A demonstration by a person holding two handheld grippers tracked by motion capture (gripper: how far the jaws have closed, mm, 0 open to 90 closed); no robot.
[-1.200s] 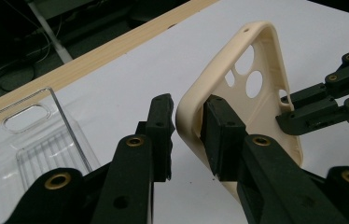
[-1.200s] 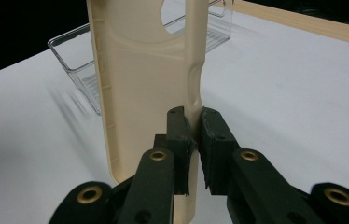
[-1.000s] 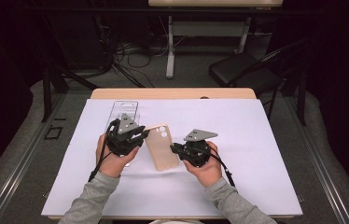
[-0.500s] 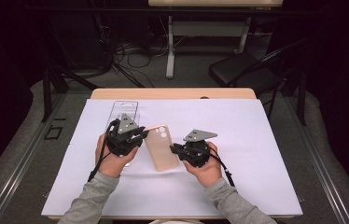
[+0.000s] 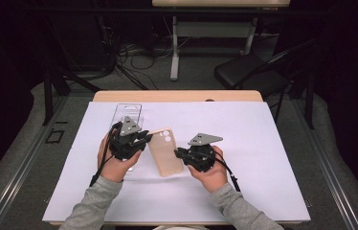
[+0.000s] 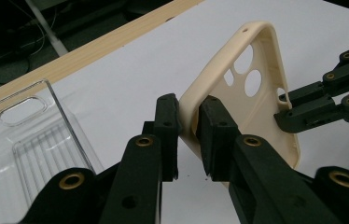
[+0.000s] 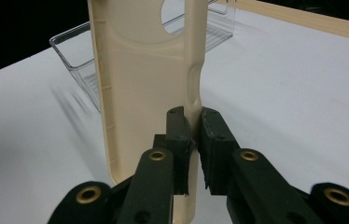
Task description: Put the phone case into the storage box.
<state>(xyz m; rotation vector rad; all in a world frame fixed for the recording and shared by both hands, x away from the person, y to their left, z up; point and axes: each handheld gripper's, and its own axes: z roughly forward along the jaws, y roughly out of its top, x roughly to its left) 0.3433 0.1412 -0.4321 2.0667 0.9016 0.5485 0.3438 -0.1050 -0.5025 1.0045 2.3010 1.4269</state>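
Observation:
A cream phone case [image 5: 165,153] is held just above the white sheet between both grippers, camera holes toward the far end. My left gripper [image 5: 144,139] is shut on the case's left rim near the camera holes; in the left gripper view its pads [image 6: 212,126] pinch the thin rim of the case [image 6: 266,116], and the gripper point [image 6: 189,126] sits on that rim. My right gripper [image 5: 179,154] is shut on the opposite long rim. Its own view shows the case [image 7: 140,84] standing on edge with the side wall clamped at the gripper [image 7: 193,126]. The right gripper [image 6: 282,112] also shows in the left gripper view.
A clear plastic tray [image 5: 127,112] lies on the sheet just behind the left hand, also seen as the tray [image 6: 32,135] and the tray [image 7: 77,51]. The white sheet [image 5: 263,143] covers a wooden table [image 5: 177,96]. A dark chair [image 5: 249,72] stands beyond the table.

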